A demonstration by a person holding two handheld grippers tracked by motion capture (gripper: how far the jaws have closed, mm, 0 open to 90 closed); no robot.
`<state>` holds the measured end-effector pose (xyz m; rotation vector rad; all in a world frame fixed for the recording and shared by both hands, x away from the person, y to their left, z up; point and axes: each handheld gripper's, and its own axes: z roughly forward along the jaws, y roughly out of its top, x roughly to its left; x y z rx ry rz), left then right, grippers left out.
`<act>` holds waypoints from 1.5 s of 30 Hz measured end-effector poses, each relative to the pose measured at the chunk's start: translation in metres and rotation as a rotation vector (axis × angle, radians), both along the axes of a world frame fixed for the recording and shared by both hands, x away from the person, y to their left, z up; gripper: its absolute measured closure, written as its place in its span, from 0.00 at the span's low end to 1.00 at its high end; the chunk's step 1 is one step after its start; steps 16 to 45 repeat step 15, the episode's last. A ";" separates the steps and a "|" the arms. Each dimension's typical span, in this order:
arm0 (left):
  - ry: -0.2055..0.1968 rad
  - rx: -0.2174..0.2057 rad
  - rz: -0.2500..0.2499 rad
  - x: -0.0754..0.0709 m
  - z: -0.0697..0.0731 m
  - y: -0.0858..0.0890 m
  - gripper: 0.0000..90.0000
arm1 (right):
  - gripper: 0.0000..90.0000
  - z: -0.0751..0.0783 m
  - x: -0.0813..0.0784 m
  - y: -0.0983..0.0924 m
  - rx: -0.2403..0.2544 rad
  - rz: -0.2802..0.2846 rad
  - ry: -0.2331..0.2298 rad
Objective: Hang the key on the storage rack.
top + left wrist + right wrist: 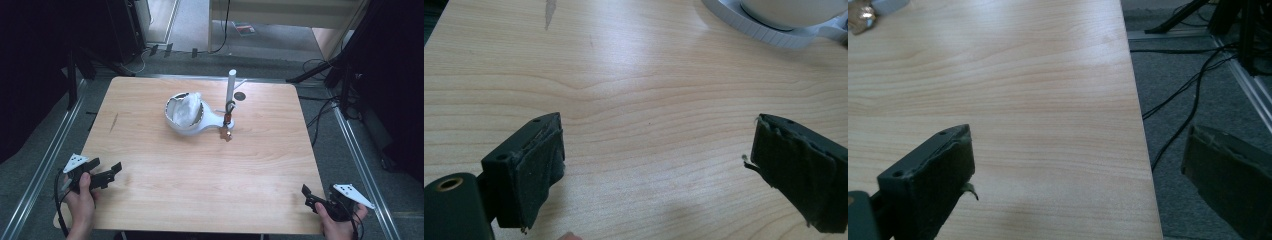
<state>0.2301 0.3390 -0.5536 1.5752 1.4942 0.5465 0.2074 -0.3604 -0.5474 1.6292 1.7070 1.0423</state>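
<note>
A white bowl-shaped holder (pixel 186 129) with crumpled white material (pixel 186 109) in it stands at the table's middle. Its base (pixel 769 33) reaches into the top right of the left gripper view. Beside it rises a white post (pixel 231 86) with a red and black item (pixel 228 118) hanging on it, and a small brown piece (pixel 226 134) lies at its foot. The same piece (pixel 860 19) appears at the top left of the right gripper view. My left gripper (pixel 106 166) (pixel 659 145) is open over the table's near left. At the near right corner my right gripper (pixel 312 196) (pixel 1078 150) is open, one jaw past the table's edge.
A small dark disc (pixel 240 96) lies behind the post. The wooden table (pixel 210 180) has bare board between the grippers and the holder. Cables (pixel 1188 95) run over the grey floor to the right, and metal rails (pixel 45 160) flank the table.
</note>
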 end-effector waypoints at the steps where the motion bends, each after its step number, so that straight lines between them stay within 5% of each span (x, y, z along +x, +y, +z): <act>1: 0.002 0.002 -0.001 0.000 0.000 0.000 0.09 | 0.01 0.000 0.001 0.001 -0.013 0.007 0.003; 45: -0.008 0.012 0.000 -0.001 0.000 -0.001 0.09 | 0.02 0.000 0.001 -0.001 0.002 0.000 0.010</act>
